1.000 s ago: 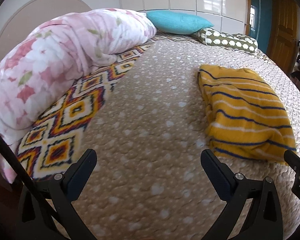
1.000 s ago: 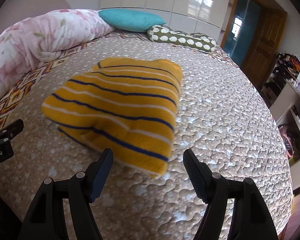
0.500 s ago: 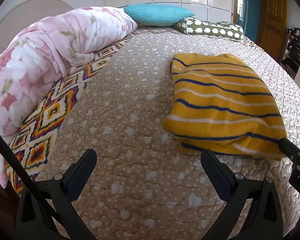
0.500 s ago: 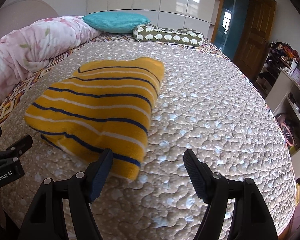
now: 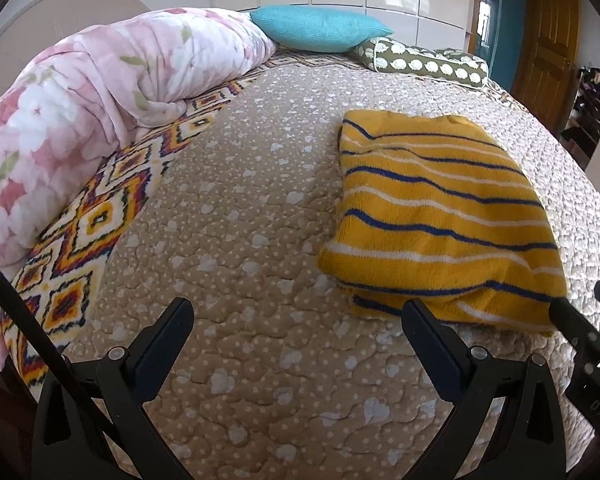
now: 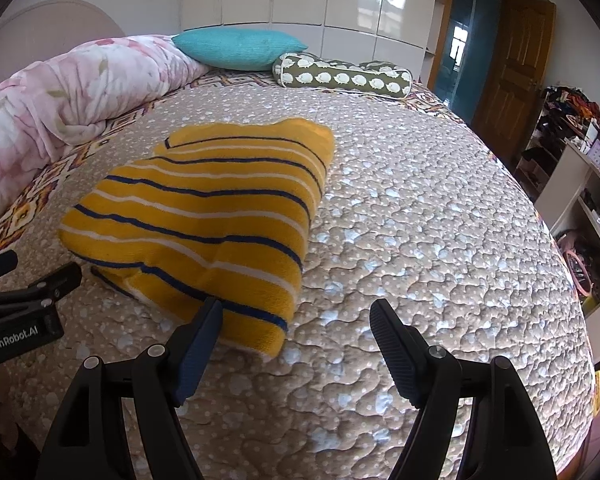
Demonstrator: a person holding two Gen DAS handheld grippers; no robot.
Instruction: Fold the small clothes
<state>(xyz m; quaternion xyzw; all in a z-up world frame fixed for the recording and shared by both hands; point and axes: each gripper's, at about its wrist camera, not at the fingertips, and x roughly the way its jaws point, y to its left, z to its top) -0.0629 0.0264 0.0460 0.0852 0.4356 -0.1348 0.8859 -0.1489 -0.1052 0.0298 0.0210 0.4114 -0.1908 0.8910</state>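
Observation:
A yellow sweater with blue and white stripes (image 5: 436, 216) lies folded into a rectangle on the beige quilted bed; it also shows in the right wrist view (image 6: 204, 208). My left gripper (image 5: 296, 320) is open and empty, above the quilt to the left of the sweater's near edge. My right gripper (image 6: 296, 320) is open and empty, just in front of the sweater's near right corner, not touching it. The left gripper's body shows at the left edge of the right wrist view (image 6: 24, 304).
A pink floral duvet (image 5: 80, 92) is bunched along the left side of the bed. A teal pillow (image 5: 320, 28) and a green patterned bolster (image 5: 420, 62) lie at the head. A wooden door (image 6: 516, 72) and cluttered shelves (image 6: 580, 168) stand to the right.
Both grippers have pulled back and turned slightly, so the sweater sits farther ahead in both views. The sweater itself has not moved. Both jaws stay open.

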